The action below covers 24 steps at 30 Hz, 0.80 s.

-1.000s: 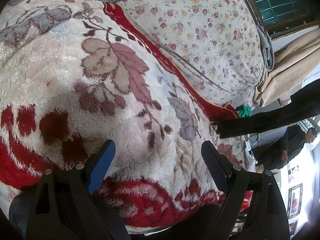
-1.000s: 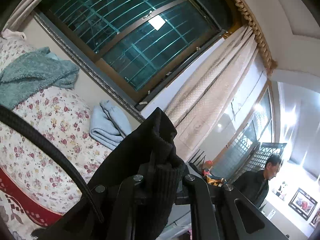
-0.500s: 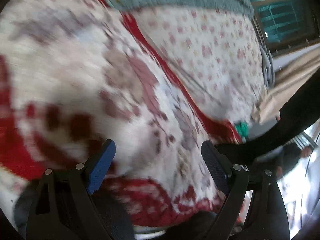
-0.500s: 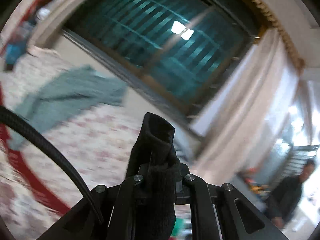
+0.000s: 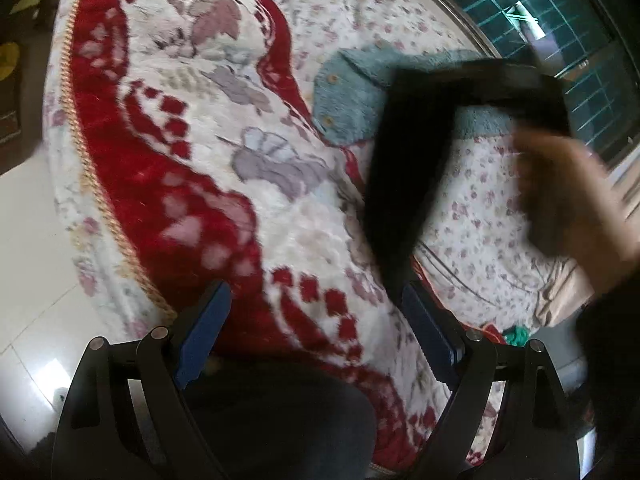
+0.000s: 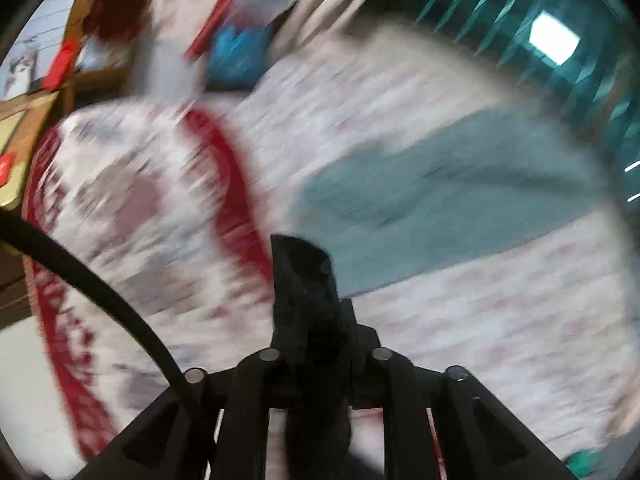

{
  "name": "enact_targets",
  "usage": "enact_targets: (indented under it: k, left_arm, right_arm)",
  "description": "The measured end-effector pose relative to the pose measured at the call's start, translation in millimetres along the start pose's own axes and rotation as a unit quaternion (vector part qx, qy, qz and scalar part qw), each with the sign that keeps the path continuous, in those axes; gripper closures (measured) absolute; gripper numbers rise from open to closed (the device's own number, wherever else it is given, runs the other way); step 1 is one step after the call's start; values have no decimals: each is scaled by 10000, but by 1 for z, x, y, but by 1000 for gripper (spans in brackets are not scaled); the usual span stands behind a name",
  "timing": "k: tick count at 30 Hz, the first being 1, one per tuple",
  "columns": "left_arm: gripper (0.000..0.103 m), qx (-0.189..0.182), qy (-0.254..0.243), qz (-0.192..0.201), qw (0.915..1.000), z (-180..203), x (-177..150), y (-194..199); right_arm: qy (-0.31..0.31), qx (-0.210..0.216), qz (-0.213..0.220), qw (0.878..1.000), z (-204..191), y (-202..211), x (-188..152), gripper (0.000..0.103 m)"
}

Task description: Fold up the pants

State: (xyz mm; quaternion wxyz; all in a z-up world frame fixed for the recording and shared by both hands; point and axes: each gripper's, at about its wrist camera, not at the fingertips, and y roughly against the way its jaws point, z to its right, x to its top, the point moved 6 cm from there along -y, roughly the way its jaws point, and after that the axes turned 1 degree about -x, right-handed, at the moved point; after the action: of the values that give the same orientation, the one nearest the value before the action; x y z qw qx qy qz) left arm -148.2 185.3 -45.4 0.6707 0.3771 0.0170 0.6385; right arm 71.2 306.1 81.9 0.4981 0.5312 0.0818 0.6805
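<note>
The bed (image 5: 280, 216) carries a plush red-and-white floral blanket (image 5: 172, 184) whose gold-braided edge (image 5: 96, 184) curves down the left of the left wrist view, with pale tiled floor (image 5: 28, 264) beyond it; farther in lies a small-flowered sheet (image 5: 480, 208), and a teal fleece garment (image 5: 352, 96) is spread near the barred window (image 5: 580, 40). No brand, label or writing can be read in either view. The left tool (image 5: 316, 336) hangs over the near part of the blanket with its blue-padded fingers (image 5: 200, 332) wide apart and nothing between them. The black pants (image 5: 404, 168) hang in the air above the bed as a long dark strip, upper end near a blurred hand (image 5: 576, 208) at right, lower end dropping close beside the left tool's right finger; whether it touches cannot be told. In the heavily blurred right wrist view the right tool (image 6: 320, 344) is clamped together on a fold of the pants (image 6: 304, 280), which sticks up between its fingers, above the blanket and teal garment (image 6: 440, 200). A black cable (image 6: 100, 292) arcs across the lower left.
</note>
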Motion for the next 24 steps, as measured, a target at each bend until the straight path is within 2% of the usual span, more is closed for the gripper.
enact_targets:
  k: [2, 3, 5, 7, 9, 12, 13, 14, 16, 17, 18, 19, 21, 23, 24]
  left_arm:
    - [15, 75, -42, 47, 10000, -4, 4, 4]
    - [15, 134, -13, 106, 9999, -7, 6, 8]
    - [15, 228, 92, 252, 9994, -16, 10, 17]
    - [15, 391, 237, 426, 9980, -27, 18, 26]
    - [15, 458, 375, 547, 9967, -35, 29, 34]
    - [15, 384, 484, 696, 9957, -40, 62, 41]
    - [15, 259, 543, 694, 9958, -40, 74, 40]
    - [15, 23, 577, 549, 9968, -37, 86, 33]
    - [15, -692, 636, -293, 9951, -27, 108, -9]
    - [15, -875, 704, -580, 9920, -25, 113, -25]
    - [15, -1109, 855, -925, 9858, -26, 117, -47]
    - [15, -1185, 1066, -1226, 9796, -30, 119, -67]
    - [15, -1195, 1717, -1635, 9641, -45, 117, -98]
    - [15, -1149, 2125, -1646, 9563, -57, 116, -111]
    - [15, -1148, 2169, -1600, 9561, -59, 117, -114]
  right_arm:
    - [92, 907, -759, 9929, -70, -52, -26, 58]
    - [178, 1337, -1085, 9849, -96, -63, -37, 56]
    - [371, 1898, -1260, 9730, -123, -62, -44, 53]
    - [255, 2160, -918, 9717, -106, -40, -34, 50]
    - [-178, 2264, -558, 9723, -57, -12, -25, 48]
    - [-916, 1811, 17, 9792, 30, 24, -37, 43]
    - [-1178, 1613, 147, 9797, 69, 37, -56, 43]
    - [-1393, 1425, 214, 9797, 104, 47, -79, 43]
    - [-1739, 1000, 328, 9791, 158, 67, -132, 43]
    - [-1907, 891, 360, 9769, 182, 76, -157, 43]
    - [-2169, 757, 380, 9725, 208, 85, -196, 43]
    - [-2367, 674, 362, 9686, 222, 90, -220, 43]
    - [-3036, 515, 200, 9512, 252, 101, -299, 43]
    - [-3555, 475, 83, 9334, 262, 109, -358, 43]
    - [-3760, 463, 68, 9255, 265, 112, -381, 43]
